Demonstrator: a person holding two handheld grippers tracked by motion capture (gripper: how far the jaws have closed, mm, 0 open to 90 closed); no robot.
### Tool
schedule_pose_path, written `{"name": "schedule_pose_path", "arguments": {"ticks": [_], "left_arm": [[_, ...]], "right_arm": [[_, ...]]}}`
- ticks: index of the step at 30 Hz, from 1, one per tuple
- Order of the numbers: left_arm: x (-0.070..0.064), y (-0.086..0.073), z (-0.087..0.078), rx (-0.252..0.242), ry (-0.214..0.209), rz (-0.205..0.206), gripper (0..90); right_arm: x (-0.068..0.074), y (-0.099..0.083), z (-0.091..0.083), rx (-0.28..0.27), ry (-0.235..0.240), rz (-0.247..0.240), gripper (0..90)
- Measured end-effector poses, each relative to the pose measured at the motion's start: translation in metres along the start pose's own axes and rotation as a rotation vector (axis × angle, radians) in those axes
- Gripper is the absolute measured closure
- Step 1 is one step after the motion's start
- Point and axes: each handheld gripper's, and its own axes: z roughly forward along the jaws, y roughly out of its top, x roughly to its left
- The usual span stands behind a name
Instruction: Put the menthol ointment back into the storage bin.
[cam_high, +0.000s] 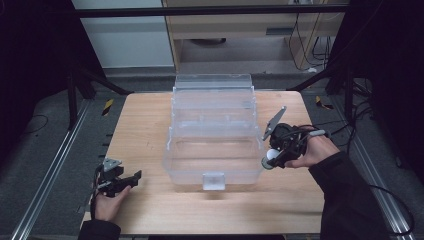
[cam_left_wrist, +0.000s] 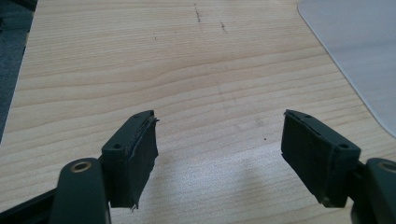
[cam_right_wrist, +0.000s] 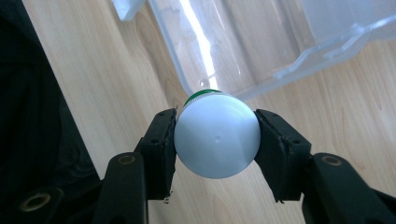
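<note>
Nearest the high camera, at the bottom left, the left tongs rest low over the bare wooden worktop, well apart from the work. Their jaws stand wide apart with nothing between them, and the left gripper view shows plain wood grain through the gap; they look parked out of the way so the other hand has room.

At the centre stands a clear plastic box with its lid thrown back and a small latch at the front, open as if ready to take something in.

Just beside its right front corner, the right tongs are closed on a small white bottle, gripping it across the body with the rounded white base facing that gripper's camera. A thin green band shows behind the base. Whatever lies beyond that band is hidden, so I cannot tell its cap or label.
</note>
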Motion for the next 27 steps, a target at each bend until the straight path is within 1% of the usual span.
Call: {"name": "schedule_pose_path", "arguments": {"ticks": [1, 4, 9, 10, 11, 15, 16, 17, 19, 22, 27], "left_arm": [[0.001, 0.0, 0.0, 0.002, 0.001, -0.001, 26.5], [0.001, 0.0, 0.0, 0.0, 0.002, -0.004, 26.6], [0.001, 0.0, 0.0, 0.0, 0.002, -0.002, 26.5], [0.001, 0.0, 0.0, 0.0, 0.002, -0.002, 26.5], [0.001, 0.0, 0.0, 0.0, 0.002, -0.001, 26.5], [0.001, 0.0, 0.0, 0.0, 0.001, 0.0, 26.5], [0.0, 0.0, 0.0, 0.0, 0.001, 0.001, 26.5], [0.0, 0.0, 0.0, -0.001, 0.001, 0.001, 26.5], [0.0, 0.0, 0.0, -0.002, 0.001, 0.001, 26.6], [0.0, 0.0, 0.0, -0.001, 0.001, 0.002, 26.6], [0.0, 0.0, 0.0, -0.001, 0.002, 0.004, 26.5]], "right_arm": [[-0.002, 0.004, 0.001, -0.003, 0.002, -0.007, 50.4], [-0.006, 0.011, 0.003, -0.016, -0.003, -0.006, 50.4], [-0.011, 0.019, 0.014, -0.022, 0.0, -0.003, 50.4], [-0.011, 0.019, 0.014, -0.022, 0.0, -0.003, 50.4], [-0.013, 0.022, 0.02, -0.025, -0.001, -0.008, 50.4], [-0.013, 0.027, 0.031, -0.03, 0.018, -0.021, 50.4], [-0.013, 0.029, 0.034, -0.022, 0.024, -0.011, 50.4], [-0.014, 0.029, 0.038, -0.02, 0.02, -0.02, 50.4], [-0.016, 0.03, 0.045, -0.007, 0.023, -0.011, 50.4], [-0.018, 0.028, 0.054, -0.003, 0.03, -0.012, 50.4], [-0.02, 0.025, 0.069, 0.023, 0.034, -0.006, 50.4]]}}
